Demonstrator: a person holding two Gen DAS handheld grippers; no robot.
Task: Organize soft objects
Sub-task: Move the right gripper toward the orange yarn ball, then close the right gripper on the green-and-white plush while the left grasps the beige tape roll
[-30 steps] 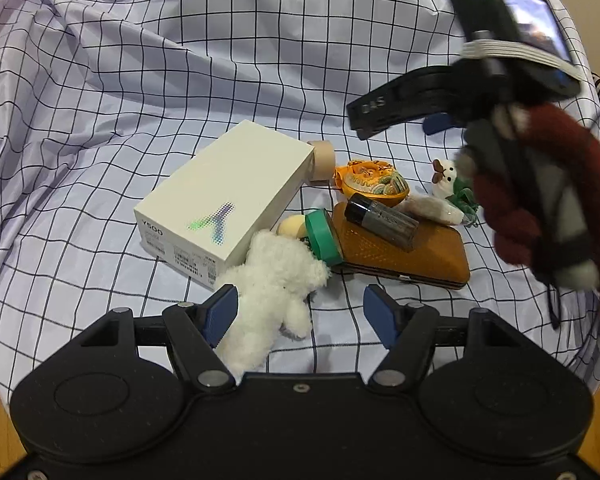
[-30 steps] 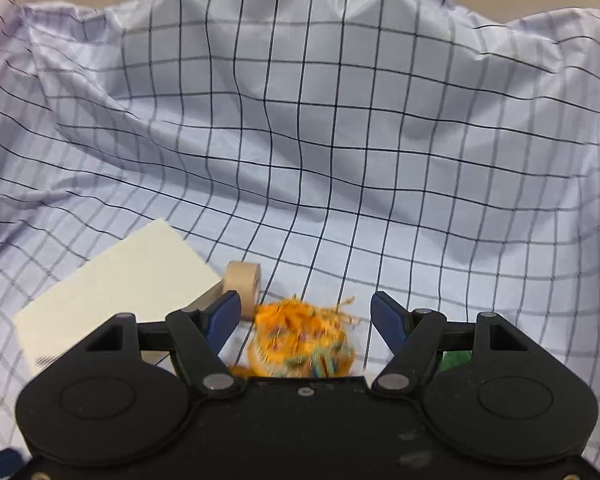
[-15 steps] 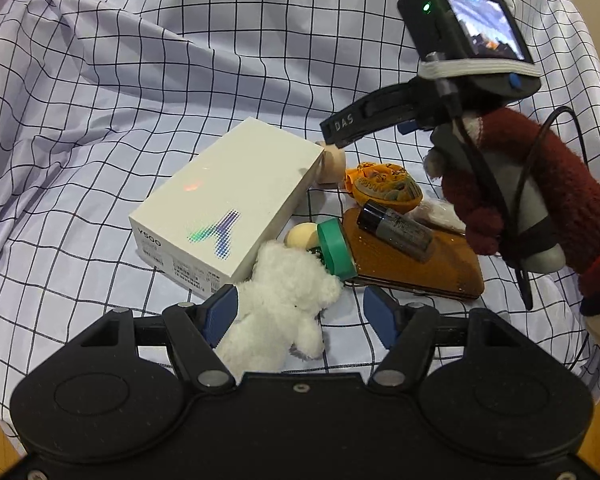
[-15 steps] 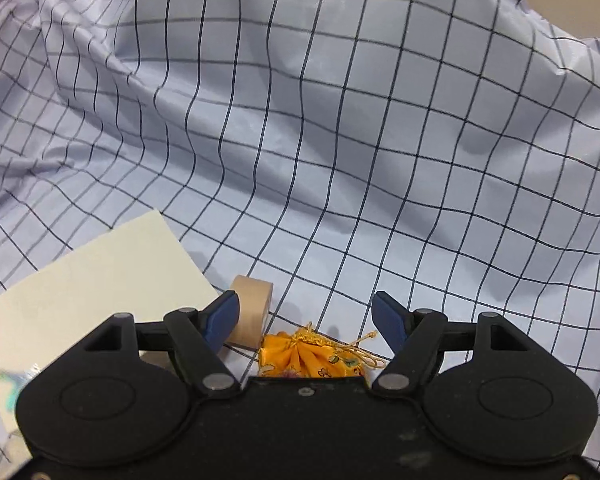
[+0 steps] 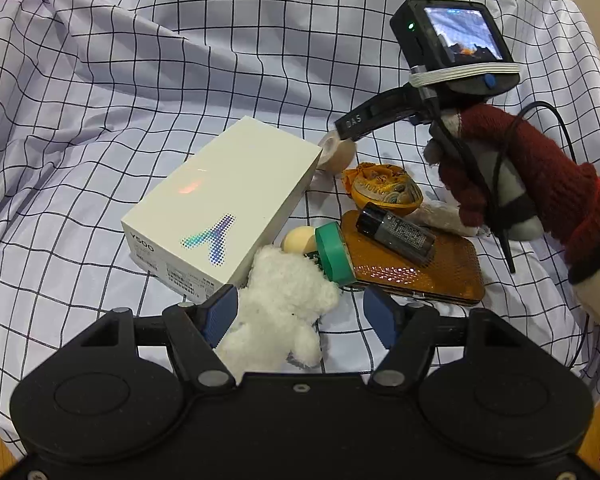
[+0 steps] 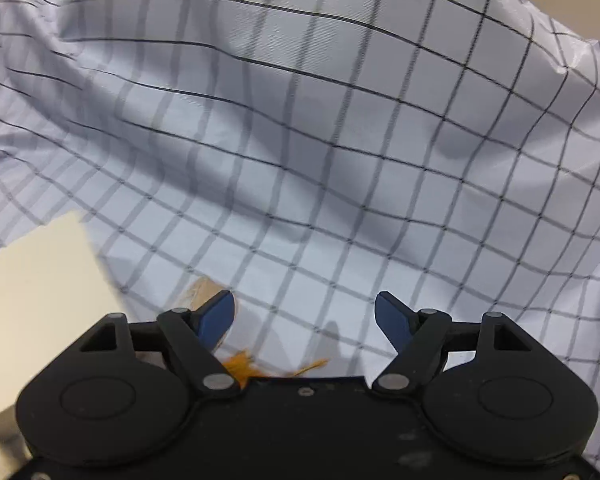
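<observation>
Right wrist | orange pouch (image 6: 244, 366) mostly hidden (blurred) | both tongs (image 6: 305, 316) (image 5: 300, 314) apart, white teddy (image 5: 278, 312) between left's

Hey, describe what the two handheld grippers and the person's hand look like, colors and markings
Both the left gripper and right gripper have matte black bodies with round discs, silver pivot screws and blue finger pads. The right one carries a small camera with a lit screen, white bands, "DAS" lettering and a black cable. The hand wears a dark red knit glove.

1 white plush bear (image 5: 284, 304), 1 box (image 5: 224, 208), 1 battery (image 5: 396, 232), 1 orange pouch (image 5: 384, 188), 1 tape roll (image 5: 336, 152), 1 orange case (image 5: 416, 268), 2 grippers: left (image 5: 300, 316), right (image 6: 304, 316).
</observation>
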